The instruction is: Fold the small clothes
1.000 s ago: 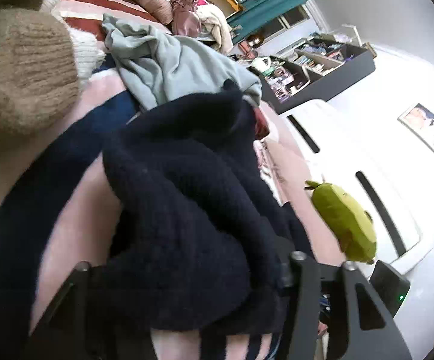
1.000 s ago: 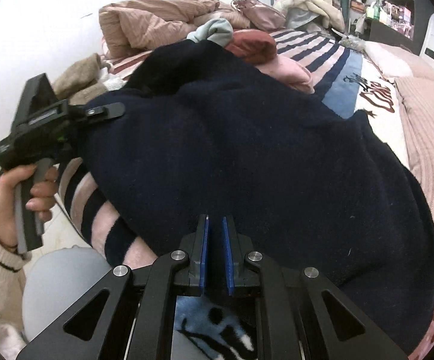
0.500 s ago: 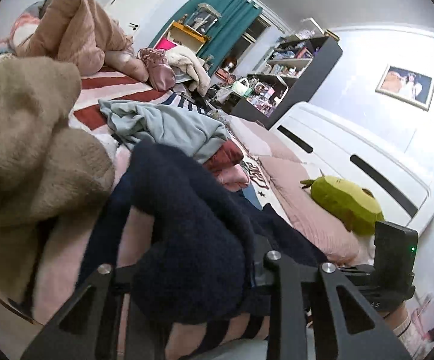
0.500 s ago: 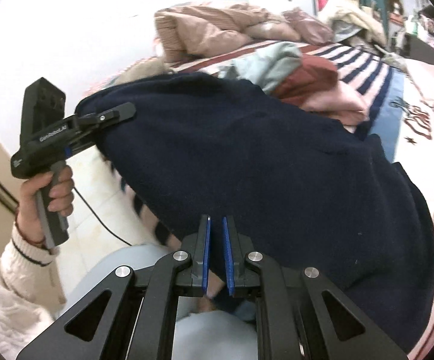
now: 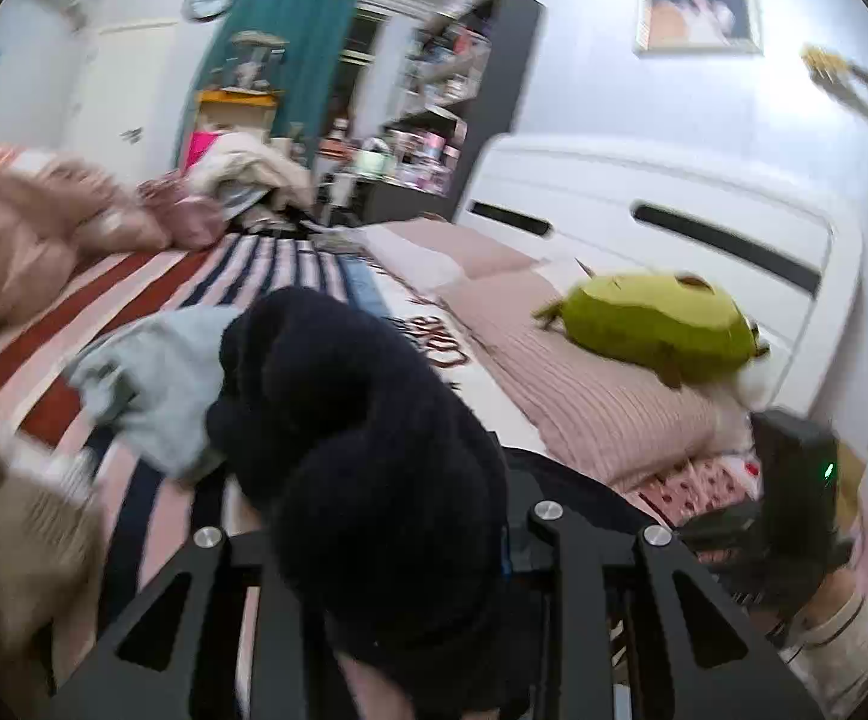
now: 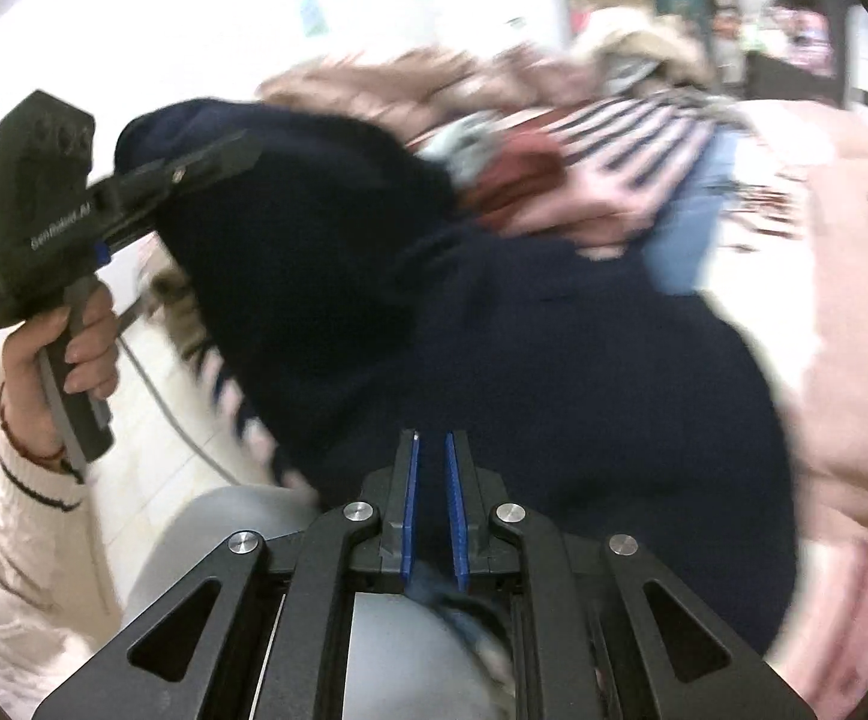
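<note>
A dark navy fleece garment (image 6: 493,324) hangs between both grippers above the bed's edge. My left gripper (image 6: 236,153) is shut on one corner and holds it high at the left; in the left wrist view the bunched navy cloth (image 5: 368,468) covers its fingers. My right gripper (image 6: 432,450) is shut on the garment's near edge, with cloth pinched between the blue pads (image 6: 411,480). The right gripper's body (image 5: 793,480) shows at the lower right of the left wrist view.
The bed has a striped cover (image 5: 242,276) and pink bedding (image 5: 583,396). On it lie a grey-blue garment (image 5: 158,378), a maroon garment (image 6: 523,174), a beige knit (image 5: 8,540), a pink duvet pile (image 5: 32,228) and a green plush (image 5: 655,324). White headboard (image 5: 673,210) and shelves (image 5: 439,120) stand behind.
Both grippers have lifted the navy garment higher off the bed. The left gripper has swung up and turned towards the headboard. The frames are motion-blurred.
</note>
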